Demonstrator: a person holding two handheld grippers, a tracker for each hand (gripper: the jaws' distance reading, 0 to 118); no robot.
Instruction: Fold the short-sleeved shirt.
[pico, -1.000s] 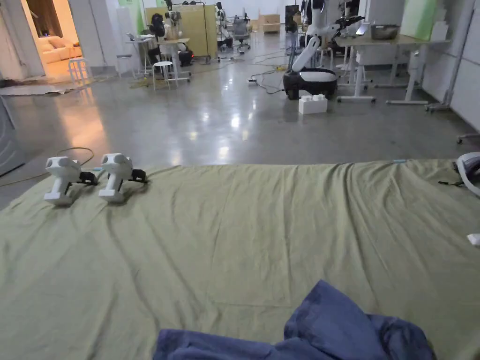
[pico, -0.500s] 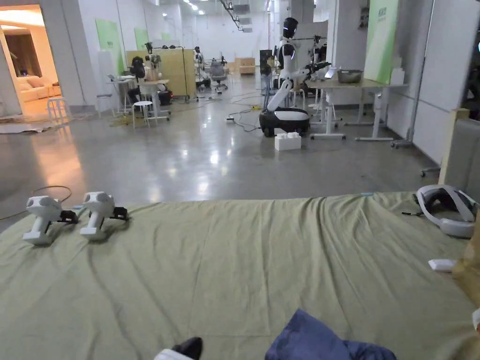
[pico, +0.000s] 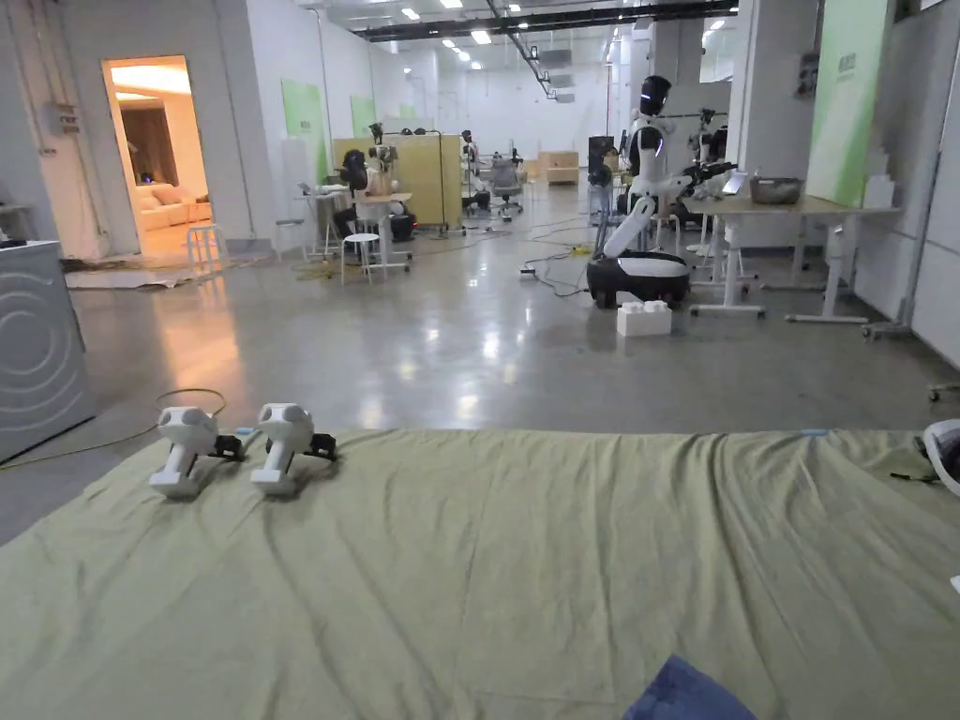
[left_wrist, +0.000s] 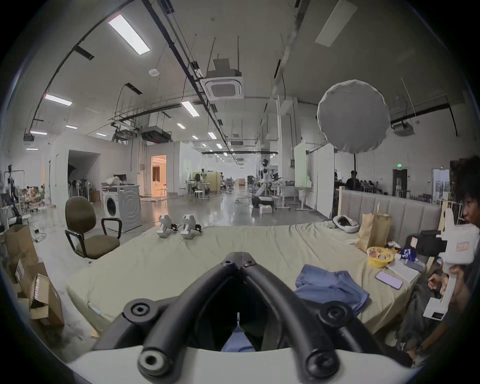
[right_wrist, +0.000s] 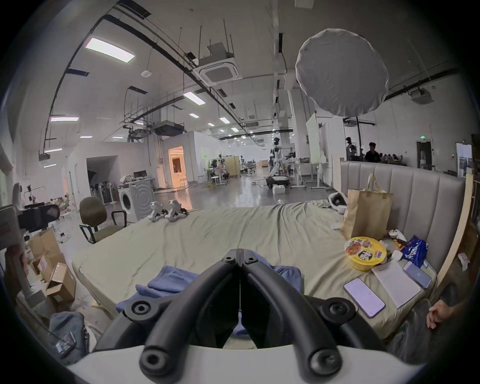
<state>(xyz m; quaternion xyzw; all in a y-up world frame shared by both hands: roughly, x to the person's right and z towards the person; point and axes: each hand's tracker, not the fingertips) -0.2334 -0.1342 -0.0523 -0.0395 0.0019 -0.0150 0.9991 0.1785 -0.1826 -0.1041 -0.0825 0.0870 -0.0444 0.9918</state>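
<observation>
A blue short-sleeved shirt (left_wrist: 330, 285) lies crumpled on the green bed sheet (left_wrist: 233, 241), near the bed's near edge. In the head view just a corner of the shirt (pico: 684, 696) shows at the bottom edge. My left gripper (left_wrist: 240, 257) hovers above the near edge, left of the shirt, jaws shut and holding nothing. My right gripper (right_wrist: 240, 256) is also shut and holding nothing, with the shirt (right_wrist: 171, 280) spread behind its jaws. In the left gripper view a hand holds the white right gripper body (left_wrist: 457, 246) at the far right.
Two spare white grippers (pico: 234, 448) stand at the sheet's far left. A paper bag (right_wrist: 366, 215), noodle bowl (right_wrist: 365, 253), notebook (right_wrist: 396, 282) and phones (right_wrist: 363, 297) crowd the right side by the headboard (right_wrist: 405, 192). A headset (pico: 942, 450) lies far right. An office chair (left_wrist: 85, 228) and boxes (left_wrist: 39, 293) stand left.
The head camera has tilted up, so less of the shirt shows at the bottom. A dark gripper tip seen at the bottom edge half a second ago is out of frame.
</observation>
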